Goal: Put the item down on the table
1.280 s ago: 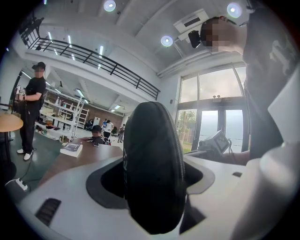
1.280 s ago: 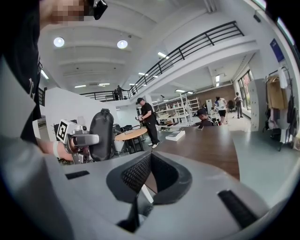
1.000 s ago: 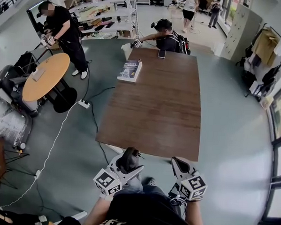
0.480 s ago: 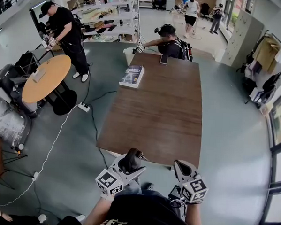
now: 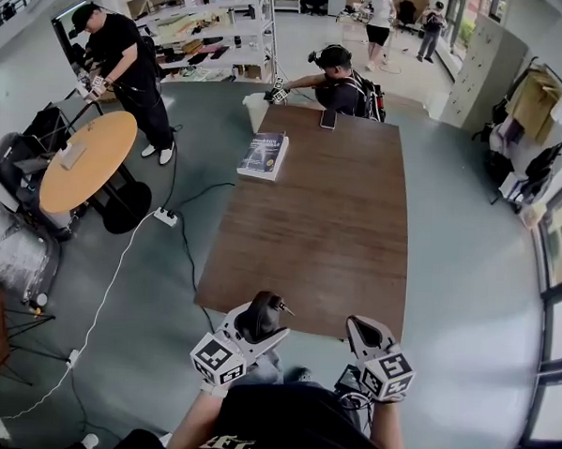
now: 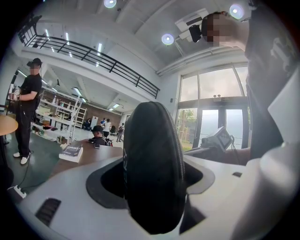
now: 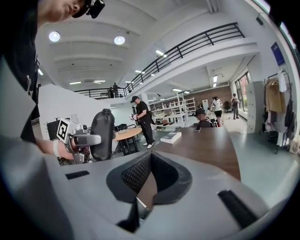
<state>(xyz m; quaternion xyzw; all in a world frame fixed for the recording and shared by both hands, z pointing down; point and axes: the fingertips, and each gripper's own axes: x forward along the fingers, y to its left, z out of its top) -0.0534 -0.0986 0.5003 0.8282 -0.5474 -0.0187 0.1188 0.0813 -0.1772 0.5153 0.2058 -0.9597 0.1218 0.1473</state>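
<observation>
A black zippered pouch (image 5: 260,317) stands upright between the jaws of my left gripper (image 5: 265,312), which is shut on it. It fills the middle of the left gripper view as the pouch (image 6: 152,168). The pouch hangs at the near edge of the long brown table (image 5: 320,202), a little above it. My right gripper (image 5: 360,328) is to the right at the same edge, its jaws together with nothing in them. In the right gripper view my right gripper (image 7: 150,161) points along the table top (image 7: 206,145), and the pouch (image 7: 102,133) shows at the left.
A book (image 5: 263,154) lies at the table's far left corner and a phone (image 5: 327,119) at its far end, where a person (image 5: 338,76) sits. A round wooden table (image 5: 82,157), a standing person (image 5: 120,60) and a power strip (image 5: 165,217) with cables are on the left.
Both grippers have come slightly closer to the table's near edge, so the pouch now overlaps it. The grip on the pouch is unchanged.
</observation>
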